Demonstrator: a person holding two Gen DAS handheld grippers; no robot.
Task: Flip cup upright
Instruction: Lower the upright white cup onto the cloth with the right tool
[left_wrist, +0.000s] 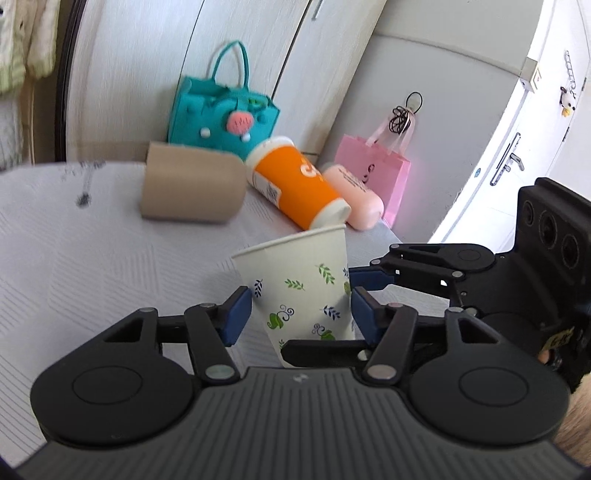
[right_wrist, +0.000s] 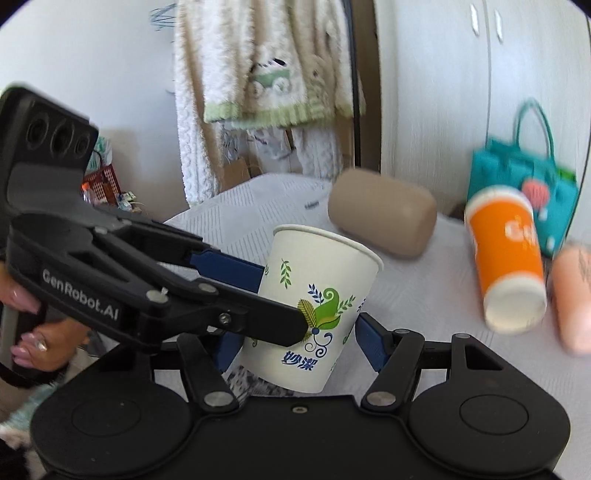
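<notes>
Pinching the paper cup (left_wrist: 303, 280) between its blue pads (left_wrist: 236, 314), the left gripper (left_wrist: 301, 306) is pressing on both side walls of the cup at about mid height. The cup is sitting mouth up, tilting a little, and in the right wrist view its base is hanging just above the white textured tablecloth (right_wrist: 424, 295).

The right gripper (right_wrist: 295, 339) is reaching across the same cup from the other side, with one finger passing in front of the lower wall and the other behind it. Its pads are lying right against the cup, but one contact is hiding behind the left gripper's finger, so I cannot tell whether it is squeezing or only bracketing the cup. A hand (right_wrist: 29, 332) with pale painted nails is wrapping around the left gripper's handle.

Beyond the cup, an orange bottle (left_wrist: 295, 184) with white ends is lying on its side, its near end almost touching the cup rim in the left wrist view. A pale pink bottle (left_wrist: 354, 195) is lying just beside it, and a tan cylinder (left_wrist: 192, 184) is resting on its side to the left.

Farther back, a teal handbag (left_wrist: 221, 114) is standing against the cabinet, and a pink gift bag (left_wrist: 376, 166) is standing beside the wall. A fluffy cream garment (right_wrist: 266, 74) is hanging in the background.
</notes>
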